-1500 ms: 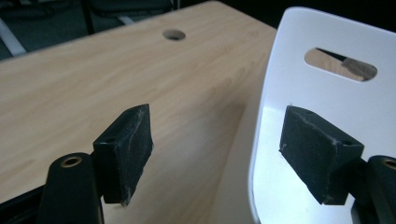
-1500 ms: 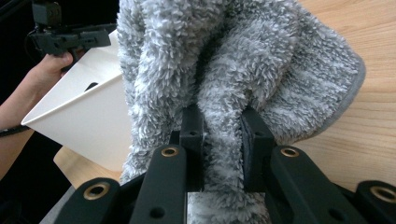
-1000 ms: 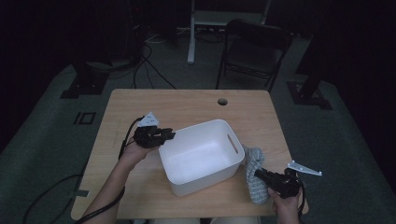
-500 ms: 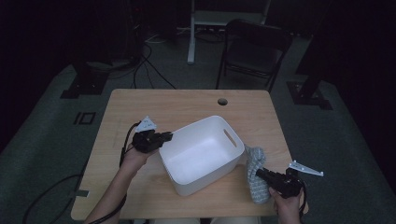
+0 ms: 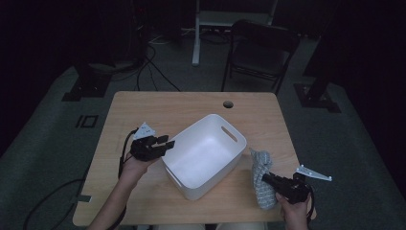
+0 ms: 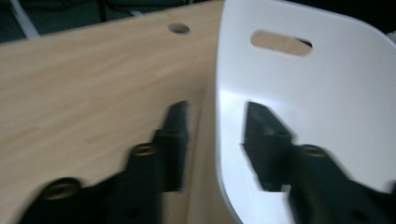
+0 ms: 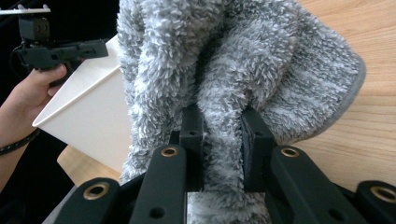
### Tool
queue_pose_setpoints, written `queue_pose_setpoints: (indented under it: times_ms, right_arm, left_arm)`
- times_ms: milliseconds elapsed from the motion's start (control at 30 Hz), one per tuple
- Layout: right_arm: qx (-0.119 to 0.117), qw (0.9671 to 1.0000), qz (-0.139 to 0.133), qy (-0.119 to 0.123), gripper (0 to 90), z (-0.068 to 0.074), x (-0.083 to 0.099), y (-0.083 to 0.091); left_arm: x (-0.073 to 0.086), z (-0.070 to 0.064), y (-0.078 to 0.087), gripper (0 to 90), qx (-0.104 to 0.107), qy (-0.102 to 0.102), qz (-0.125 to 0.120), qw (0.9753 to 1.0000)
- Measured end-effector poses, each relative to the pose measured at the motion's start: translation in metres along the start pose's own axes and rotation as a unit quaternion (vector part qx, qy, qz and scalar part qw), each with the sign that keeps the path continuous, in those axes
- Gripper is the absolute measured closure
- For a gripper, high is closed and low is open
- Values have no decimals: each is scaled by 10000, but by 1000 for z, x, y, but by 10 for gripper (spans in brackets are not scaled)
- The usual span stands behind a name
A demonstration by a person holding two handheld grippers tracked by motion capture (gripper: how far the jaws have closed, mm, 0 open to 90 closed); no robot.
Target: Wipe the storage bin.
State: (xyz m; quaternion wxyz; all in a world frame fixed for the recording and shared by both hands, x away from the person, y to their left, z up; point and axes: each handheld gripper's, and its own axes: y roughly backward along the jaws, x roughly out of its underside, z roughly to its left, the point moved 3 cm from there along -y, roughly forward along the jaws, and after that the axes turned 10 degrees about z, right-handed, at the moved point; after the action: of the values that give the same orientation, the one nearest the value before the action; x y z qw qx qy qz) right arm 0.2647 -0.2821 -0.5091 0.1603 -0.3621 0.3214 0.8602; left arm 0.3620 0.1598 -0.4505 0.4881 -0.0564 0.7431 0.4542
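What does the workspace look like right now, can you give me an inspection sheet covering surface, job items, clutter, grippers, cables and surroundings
Surface: wooden table with a round hole near its far edge.
Job's things: white bin, tilted, nothing seen inside; fluffy grey cloth lying to the right of it.
Clutter: nothing seen.
Grippers: left gripper open, jaws straddling the bin's near wall; right gripper shut on a fold of the grey cloth.
Cables: a black cable loops from the left gripper; more cables on the floor beyond the table.
Surroundings: dark room, folding chair behind the table, stand bases on the floor either side.
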Motion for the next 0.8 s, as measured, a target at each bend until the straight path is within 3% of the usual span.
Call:
queue_pose_setpoints:
  times_ms: [33, 133, 200, 367, 400, 433, 467, 633, 767, 800]
  right_arm:
    - [-30, 10000, -43, -20, 749, 0, 0, 1]
    - [-34, 10000, -57, -18, 749, 1, 0, 2]
    - [-1, 10000, -51, 0, 749, 0, -1, 2]
    - [13, 10000, -16, -7, 749, -1, 0, 1]
    - [13, 10000, -23, -13, 749, -1, 0, 1]
    - [13, 10000, -23, -13, 749, -1, 0, 1]
    - [8, 10000, -24, -14, 749, -1, 0, 1]
    - [20, 10000, -26, -30, 749, -2, 1, 2]
    - [16, 10000, -25, -12, 749, -1, 1, 2]
    - [5, 10000, -29, -9, 749, -1, 1, 2]
  left_arm:
    - [-5, 2, 2, 448, 99, 55, -6, 9999]
    - [-10, 4, 2, 385, 13, 9, 8, 10000]
    - [-14, 4, -2, 305, 40, 91, 100, 9999]
    - [-23, 0, -13, 301, 59, -138, 349, 9993]
    - [-24, 0, -15, 397, 36, -256, 427, 9988]
    - [-24, -1, -16, 397, 16, -374, 446, 9983]
    - [-25, -2, -18, 474, 32, -439, 412, 9982]
    - [-26, -5, -25, 637, 174, -375, 564, 9976]
    - [-24, -5, -29, 783, 31, -282, 641, 9975]
    - [-23, -5, -30, 784, 33, -218, 653, 9976]
